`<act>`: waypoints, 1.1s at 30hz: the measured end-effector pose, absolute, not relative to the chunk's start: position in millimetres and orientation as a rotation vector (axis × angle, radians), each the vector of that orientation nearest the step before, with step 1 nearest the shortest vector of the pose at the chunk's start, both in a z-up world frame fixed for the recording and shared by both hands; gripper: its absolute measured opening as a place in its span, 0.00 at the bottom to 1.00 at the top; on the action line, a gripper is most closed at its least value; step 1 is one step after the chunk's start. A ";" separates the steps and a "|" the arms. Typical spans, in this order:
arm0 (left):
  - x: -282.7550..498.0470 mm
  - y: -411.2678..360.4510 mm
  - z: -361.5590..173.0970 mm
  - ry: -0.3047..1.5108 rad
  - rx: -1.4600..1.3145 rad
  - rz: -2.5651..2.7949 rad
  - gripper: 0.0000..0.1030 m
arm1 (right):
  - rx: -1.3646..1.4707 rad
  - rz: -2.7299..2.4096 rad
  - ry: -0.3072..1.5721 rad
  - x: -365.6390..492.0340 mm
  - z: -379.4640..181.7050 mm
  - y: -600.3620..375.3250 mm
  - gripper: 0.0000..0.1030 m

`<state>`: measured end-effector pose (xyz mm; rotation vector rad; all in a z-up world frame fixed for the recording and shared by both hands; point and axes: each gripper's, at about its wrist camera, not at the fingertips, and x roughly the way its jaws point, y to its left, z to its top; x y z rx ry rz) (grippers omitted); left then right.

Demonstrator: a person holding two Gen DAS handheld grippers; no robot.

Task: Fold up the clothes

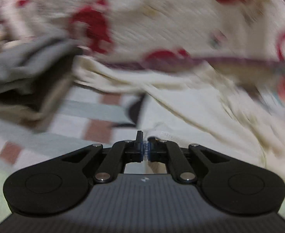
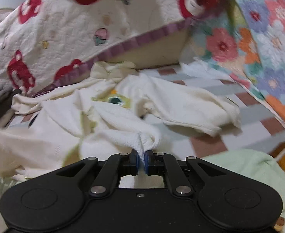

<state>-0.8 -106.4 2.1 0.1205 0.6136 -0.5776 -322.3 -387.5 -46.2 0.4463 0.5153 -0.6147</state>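
Cream knit cloth, a soft garment (image 2: 107,120), lies crumpled on a checked bedsheet (image 2: 258,114), and both tools have a hold of it. The right gripper (image 2: 141,162) has its fingers narrowed onto a bunched fold of the white fabric; the left gripper (image 1: 144,150) pinches a stitched hem edge between fingers nearly closed. By its look the garment is light and limp: it will sag and drape wherever it is not held, and it should not slip easily from the pads. Hems, seams and corners seem the best places to hold, since they give a straight line to fold along. Its shape is too rumpled to read a clear long axis; one lobe, perhaps a sleeve, runs off to the right in the right wrist view. Behind it hangs a pale quilt with red bears (image 2: 65,29), a flowered blanket (image 2: 258,38) lies to the right, and grey cloth (image 1: 24,66) sits at the left.
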 end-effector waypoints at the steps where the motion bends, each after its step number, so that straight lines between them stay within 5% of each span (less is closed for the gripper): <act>1: -2.1 -99.0 3.4 0.587 0.134 -0.541 0.04 | 0.470 -0.576 0.497 -316.1 -45.0 -386.1 0.08; 5: 3.4 -66.7 -5.0 0.566 0.115 -0.420 0.04 | 0.561 -0.420 0.422 -291.5 -40.1 -380.2 0.13; 8: 24.3 -48.4 -32.2 0.695 0.062 -0.331 0.04 | 0.515 -0.382 0.456 -293.2 -46.8 -370.8 0.41; 21: 38.0 -55.4 -47.9 0.766 0.058 -0.318 0.04 | 0.135 -0.329 0.699 -302.3 -83.3 -333.2 0.48; 27: 33.7 -54.2 -38.3 0.759 0.056 -0.366 0.04 | 0.234 -0.377 0.614 -296.2 -95.4 -346.8 0.48; 28: 32.9 -54.2 -36.4 0.758 0.057 -0.376 0.04 | 0.243 -0.384 0.590 -301.2 -88.3 -347.4 0.48; 30: 31.4 -54.2 -32.7 0.755 0.058 -0.394 0.04 | 0.251 -0.394 0.544 -314.1 -70.5 -347.2 0.05; 33: 29.2 -54.1 -27.2 0.751 0.060 -0.422 0.04 | 0.262 -0.409 0.474 -333.5 -43.6 -346.9 0.03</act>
